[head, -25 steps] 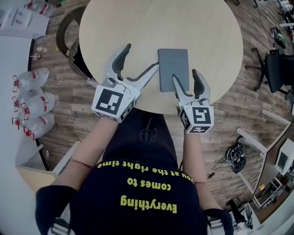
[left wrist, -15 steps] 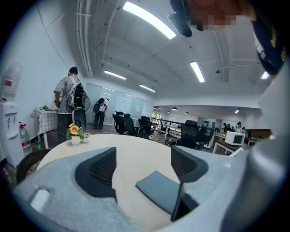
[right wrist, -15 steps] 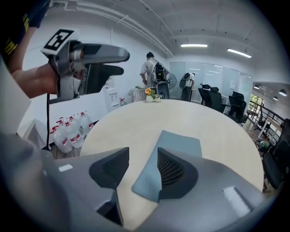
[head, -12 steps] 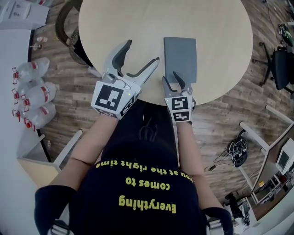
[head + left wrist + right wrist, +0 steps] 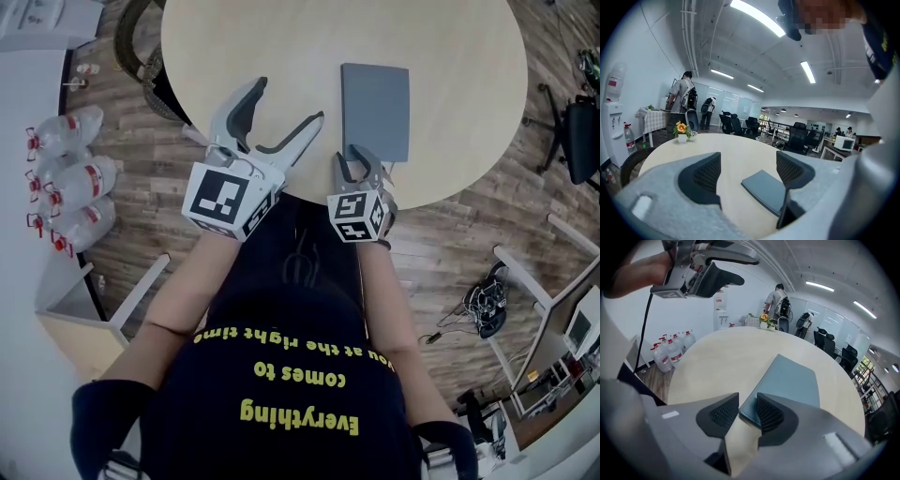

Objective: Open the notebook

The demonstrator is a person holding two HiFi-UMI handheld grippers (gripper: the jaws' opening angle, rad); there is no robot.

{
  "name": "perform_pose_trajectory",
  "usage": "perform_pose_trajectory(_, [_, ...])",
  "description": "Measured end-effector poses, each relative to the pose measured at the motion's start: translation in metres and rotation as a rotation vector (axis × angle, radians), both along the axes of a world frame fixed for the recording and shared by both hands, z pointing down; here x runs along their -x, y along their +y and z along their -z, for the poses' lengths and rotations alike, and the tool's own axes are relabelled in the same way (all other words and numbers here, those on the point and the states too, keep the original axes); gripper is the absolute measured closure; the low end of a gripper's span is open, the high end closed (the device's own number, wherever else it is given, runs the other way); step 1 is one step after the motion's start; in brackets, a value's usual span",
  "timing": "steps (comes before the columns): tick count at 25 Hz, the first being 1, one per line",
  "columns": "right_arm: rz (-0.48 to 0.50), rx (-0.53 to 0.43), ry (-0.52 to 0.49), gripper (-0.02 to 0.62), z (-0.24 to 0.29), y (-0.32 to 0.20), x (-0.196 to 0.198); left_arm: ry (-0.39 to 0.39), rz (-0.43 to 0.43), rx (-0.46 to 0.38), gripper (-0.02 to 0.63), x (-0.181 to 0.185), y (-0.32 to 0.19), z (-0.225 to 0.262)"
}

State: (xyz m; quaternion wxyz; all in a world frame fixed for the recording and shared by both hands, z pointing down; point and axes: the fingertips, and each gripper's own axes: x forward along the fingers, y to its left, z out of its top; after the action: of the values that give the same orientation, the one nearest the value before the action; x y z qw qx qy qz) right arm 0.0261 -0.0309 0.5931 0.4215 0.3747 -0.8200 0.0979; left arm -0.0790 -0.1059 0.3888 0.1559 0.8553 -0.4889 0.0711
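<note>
Brought R gripper (image 5: 359, 161) down to near corner of notebook (image 5: 375, 111) since 1 s ago, closing jaws narrow round it, touch unclear; kept L gripper (image 5: 290, 101) wide, empty.

The only words that can be read stand on the person's dark shirt (image 5: 300, 375), in yellow letters that appear upside down in the head view: "Everything" on one line, "comes to" on the next, and "at the right time" on the curved line nearest the table, where the letters "ou" before it are partly hidden by the arm. The water bottles (image 5: 70, 178) on the floor carry red labels, but their print is too small to read. The bottle on the water dispenser (image 5: 614, 82) also has a red label, equally unreadable.
</note>
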Motion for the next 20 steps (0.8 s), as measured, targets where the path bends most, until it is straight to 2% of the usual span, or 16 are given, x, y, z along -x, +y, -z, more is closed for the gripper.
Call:
perform_pose_trajectory(9, [0.057, -0.071, 0.129, 0.482, -0.009, 0.001, 0.001, 0.000, 0.010, 0.007, 0.229, 0.004, 0.000, -0.002])
perform_pose_trajectory(15, [0.046, -0.068, 0.113, 0.497, -0.007, 0.000, -0.003, -0.002, 0.011, 0.007, 0.232, 0.000, -0.003, -0.001])
perform_pose_trajectory(20, [0.018, -0.099, 0.055, 0.547, 0.001, 0.000, 0.000, -0.003, 0.020, 0.007, 0.232, 0.006, -0.004, -0.002])
